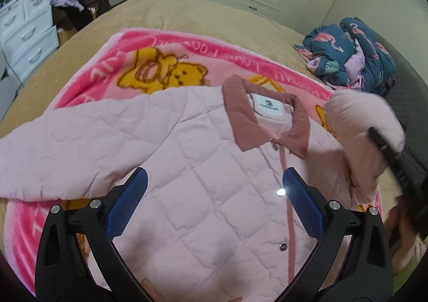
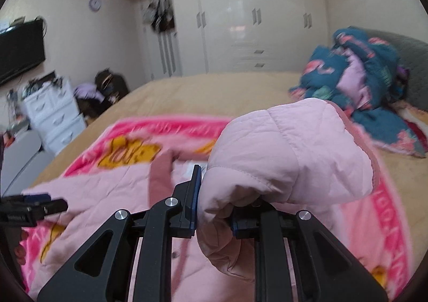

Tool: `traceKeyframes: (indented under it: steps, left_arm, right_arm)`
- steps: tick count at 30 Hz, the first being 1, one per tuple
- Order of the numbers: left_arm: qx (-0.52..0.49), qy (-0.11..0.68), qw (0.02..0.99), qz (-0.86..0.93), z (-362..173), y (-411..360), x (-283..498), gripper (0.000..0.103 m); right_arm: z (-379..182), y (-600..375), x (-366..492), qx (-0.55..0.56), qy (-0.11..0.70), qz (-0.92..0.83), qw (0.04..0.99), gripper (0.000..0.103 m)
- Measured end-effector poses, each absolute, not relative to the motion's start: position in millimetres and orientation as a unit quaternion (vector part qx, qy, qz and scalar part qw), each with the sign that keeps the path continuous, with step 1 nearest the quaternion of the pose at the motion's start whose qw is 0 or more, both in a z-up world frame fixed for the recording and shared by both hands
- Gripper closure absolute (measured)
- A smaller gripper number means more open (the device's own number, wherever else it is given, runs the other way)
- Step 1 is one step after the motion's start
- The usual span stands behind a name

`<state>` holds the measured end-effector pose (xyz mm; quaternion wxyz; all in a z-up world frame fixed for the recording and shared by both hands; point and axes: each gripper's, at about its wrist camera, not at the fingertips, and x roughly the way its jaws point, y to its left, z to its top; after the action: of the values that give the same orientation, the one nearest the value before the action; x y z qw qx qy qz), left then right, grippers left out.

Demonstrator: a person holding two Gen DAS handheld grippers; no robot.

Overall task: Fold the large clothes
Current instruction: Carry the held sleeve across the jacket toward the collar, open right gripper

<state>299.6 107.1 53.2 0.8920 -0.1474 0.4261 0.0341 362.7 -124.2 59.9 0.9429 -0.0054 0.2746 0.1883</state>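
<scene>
Now, sleeve fold on the pink jacket [image 1: 203, 168].
Right gripper [image 2: 215, 211], clamped on the sleeve [image 2: 281, 157], sits at three o'clock of the collar [image 1: 264, 117]; left gripper [image 1: 214, 205] hovers wide open, empty, above the jacket's chest.

We face glossy white wardrobes [image 2: 254, 23] along the far wall, a tan bed [image 1: 165, 15] before them, a white drawer unit [image 2: 57, 114] at left (cluttered on top), a dark television [image 2: 20, 47], and a round wall clock [image 2: 95, 4].
</scene>
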Motion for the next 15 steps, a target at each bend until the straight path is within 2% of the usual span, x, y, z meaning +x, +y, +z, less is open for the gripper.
traceKeyframes:
  steps: [9, 11, 13, 15]
  left_arm:
    - [-0.160, 0.452, 0.877, 0.028, 22, 106, 300, 0.008]
    - [-0.166, 0.457, 0.873, 0.025, 14, 104, 301, 0.008]
    - [-0.176, 0.463, 0.869, 0.022, 8, 104, 303, 0.008]
    - [-0.188, 0.468, 0.863, 0.014, 2, 103, 304, 0.008]
  right_arm:
    - [-32, -85, 361, 0.043, 0.367, 0.215, 0.904, 0.084]
    - [-41, -91, 356, 0.063, 0.380, 0.223, 0.896, 0.079]
    - [-47, -99, 351, 0.091, 0.389, 0.225, 0.889, 0.066]
    - [-48, -114, 344, 0.132, 0.397, 0.216, 0.882, 0.063]
